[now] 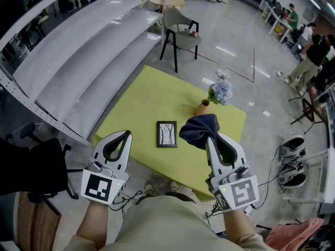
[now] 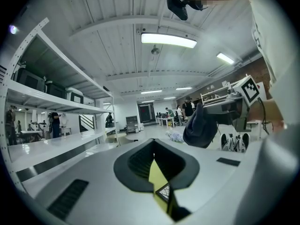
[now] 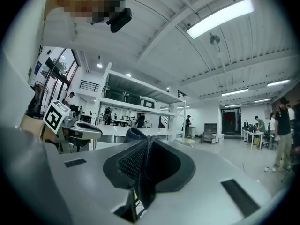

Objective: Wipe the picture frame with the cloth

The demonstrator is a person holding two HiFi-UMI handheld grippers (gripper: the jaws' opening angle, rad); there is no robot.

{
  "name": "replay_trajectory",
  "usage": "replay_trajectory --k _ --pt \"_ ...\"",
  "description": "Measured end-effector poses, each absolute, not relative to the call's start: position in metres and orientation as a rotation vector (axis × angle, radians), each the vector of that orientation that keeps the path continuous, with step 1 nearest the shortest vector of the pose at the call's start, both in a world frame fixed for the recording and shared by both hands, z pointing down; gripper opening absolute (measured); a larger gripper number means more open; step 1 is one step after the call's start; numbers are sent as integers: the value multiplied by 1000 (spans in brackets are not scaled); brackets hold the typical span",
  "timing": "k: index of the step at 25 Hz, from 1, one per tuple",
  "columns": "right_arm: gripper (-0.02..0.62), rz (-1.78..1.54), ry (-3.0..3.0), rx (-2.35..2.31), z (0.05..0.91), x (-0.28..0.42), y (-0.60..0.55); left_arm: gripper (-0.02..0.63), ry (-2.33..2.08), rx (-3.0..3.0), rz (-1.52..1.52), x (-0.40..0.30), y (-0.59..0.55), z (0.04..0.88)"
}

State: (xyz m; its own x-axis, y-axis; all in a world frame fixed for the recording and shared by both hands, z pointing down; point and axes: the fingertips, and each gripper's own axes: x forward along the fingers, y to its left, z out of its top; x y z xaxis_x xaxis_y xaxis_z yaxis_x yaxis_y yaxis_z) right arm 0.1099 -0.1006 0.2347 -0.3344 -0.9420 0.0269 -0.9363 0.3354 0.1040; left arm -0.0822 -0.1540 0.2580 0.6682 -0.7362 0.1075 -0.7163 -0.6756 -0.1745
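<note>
- Left hand-held gripper (image 1: 124, 135) (image 2: 153, 146): jaws pressed together with nothing between them, raised over the near left edge of the tabletop (image 1: 152, 95).
- Right hand-held gripper (image 1: 212, 135) (image 3: 146, 146): jaws pinching a dark blue cloth (image 1: 199, 129) (image 3: 133, 161), the bunched cloth bulging past the jaw tips.
- Picture frame (image 1: 167, 134): flat on the yellow-green tabletop, dark border round a pale drawing, long sides running away from the person.
- Lies between the two grippers, close to the tabletop's near edge; cloth just beside the frame's right side in the head view, contact with it not clear.
- Bare tabletop beyond and to the left of the frame, as far as the far corner.
- Vase of pale blue flowers (image 1: 220, 92) beyond the cloth, near the right edge, apart from the frame.
- Grey chair (image 1: 180, 33) on the floor past the far corner; long white shelves (image 1: 78, 61) alongside the left edge, a strip of floor between.
</note>
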Motion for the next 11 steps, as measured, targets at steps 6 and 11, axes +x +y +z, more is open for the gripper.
replay_trajectory --k 6,11 --pt "48 -89 -2498 1770 238 112 -99 8 1205 -2767 -261 -80 -153 260" --pt "48 -74 -2494 1771 241 112 -102 8 1189 -2774 -265 -80 -155 262"
